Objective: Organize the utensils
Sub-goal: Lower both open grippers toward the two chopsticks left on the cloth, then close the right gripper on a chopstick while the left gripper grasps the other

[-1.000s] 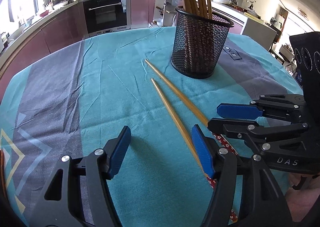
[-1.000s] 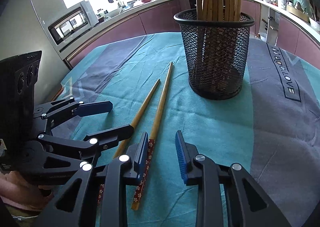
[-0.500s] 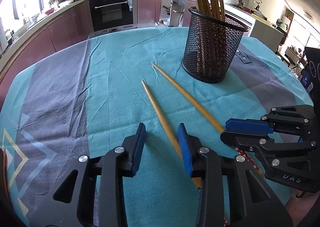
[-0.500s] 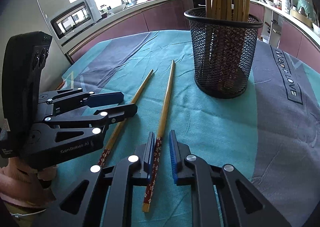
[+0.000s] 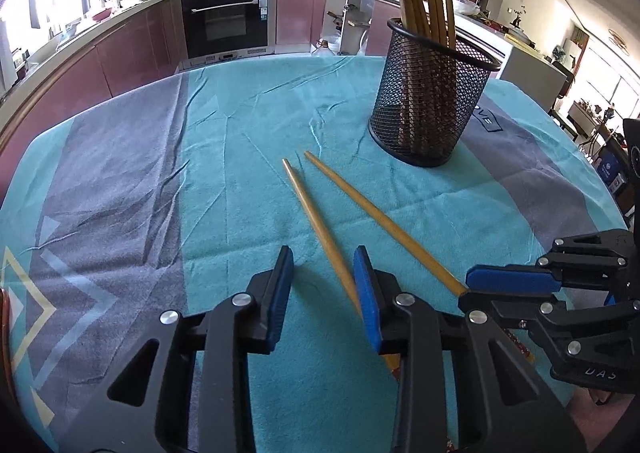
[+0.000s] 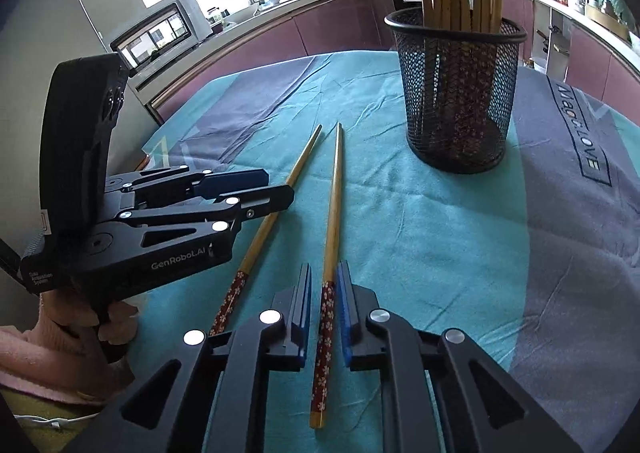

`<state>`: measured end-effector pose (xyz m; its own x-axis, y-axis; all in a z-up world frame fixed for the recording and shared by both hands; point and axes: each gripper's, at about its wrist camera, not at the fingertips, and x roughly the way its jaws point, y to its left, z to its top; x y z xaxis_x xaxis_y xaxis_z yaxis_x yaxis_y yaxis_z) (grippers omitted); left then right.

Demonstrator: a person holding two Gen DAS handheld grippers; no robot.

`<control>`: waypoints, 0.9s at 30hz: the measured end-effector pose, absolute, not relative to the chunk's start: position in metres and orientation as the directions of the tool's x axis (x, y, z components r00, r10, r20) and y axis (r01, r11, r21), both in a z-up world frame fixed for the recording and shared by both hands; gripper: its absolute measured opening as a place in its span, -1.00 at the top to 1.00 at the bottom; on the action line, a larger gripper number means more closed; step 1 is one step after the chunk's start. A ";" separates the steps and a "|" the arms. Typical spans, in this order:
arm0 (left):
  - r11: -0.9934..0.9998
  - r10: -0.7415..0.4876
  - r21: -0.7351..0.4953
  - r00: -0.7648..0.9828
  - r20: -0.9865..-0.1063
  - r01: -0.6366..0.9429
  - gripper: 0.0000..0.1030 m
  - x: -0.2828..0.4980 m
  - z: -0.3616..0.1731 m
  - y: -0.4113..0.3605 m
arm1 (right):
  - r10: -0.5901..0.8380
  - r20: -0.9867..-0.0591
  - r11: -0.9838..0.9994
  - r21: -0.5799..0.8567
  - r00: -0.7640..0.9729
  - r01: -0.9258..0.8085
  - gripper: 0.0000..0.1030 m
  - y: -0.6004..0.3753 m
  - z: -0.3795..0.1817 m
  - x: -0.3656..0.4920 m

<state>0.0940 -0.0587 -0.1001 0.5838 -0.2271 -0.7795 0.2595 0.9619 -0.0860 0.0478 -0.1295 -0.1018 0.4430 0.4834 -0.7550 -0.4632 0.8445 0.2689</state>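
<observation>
Left wrist view: the left gripper [image 5: 323, 285] has its blue pads apart; one chopstick [image 5: 320, 231] runs between them, close against the right pad [image 5: 366, 293], though I cannot tell whether it touches. A second chopstick [image 5: 380, 221] lies just beside it at three o'clock, its near end under the right gripper [image 5: 464, 287] at four o'clock. The mesh holder [image 5: 430, 109], full of chopsticks, stands at one o'clock on the teal tablecloth [image 5: 248, 157].

Right wrist view: the right gripper [image 6: 323, 293] has its pads nearly together around the floral end of the second chopstick [image 6: 333, 213], a sliver of gap showing. The left gripper [image 6: 276, 189] sits at ten o'clock over the first chopstick [image 6: 276, 209]. The holder [image 6: 456, 93] stands at one o'clock.
</observation>
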 end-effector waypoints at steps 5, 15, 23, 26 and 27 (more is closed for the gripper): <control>0.961 -0.229 -0.086 0.581 -0.781 0.264 0.39 0.095 -0.100 -0.058 | 0.469 -0.745 0.852 0.239 0.474 -0.466 0.76 -0.121 -0.099 0.068; 0.957 -0.246 -0.102 0.572 -0.783 0.272 0.39 0.104 -0.102 -0.056 | 0.438 -0.764 0.852 0.184 0.474 -0.491 0.67 -0.105 -0.102 0.097; 0.958 -0.243 -0.103 0.571 -0.784 0.266 0.49 0.111 -0.103 -0.057 | 0.415 -0.770 0.855 0.150 0.484 -0.496 0.79 -0.094 -0.106 0.105; 0.960 -0.243 -0.108 0.571 -0.784 0.259 0.55 0.113 -0.103 -0.056 | 0.423 -0.770 0.856 0.168 0.477 -0.489 0.84 -0.096 -0.107 0.107; 0.960 -0.243 -0.109 0.571 -0.784 0.259 0.55 0.114 -0.103 -0.056 | 0.428 -0.769 0.856 0.176 0.475 -0.487 0.84 -0.097 -0.107 0.107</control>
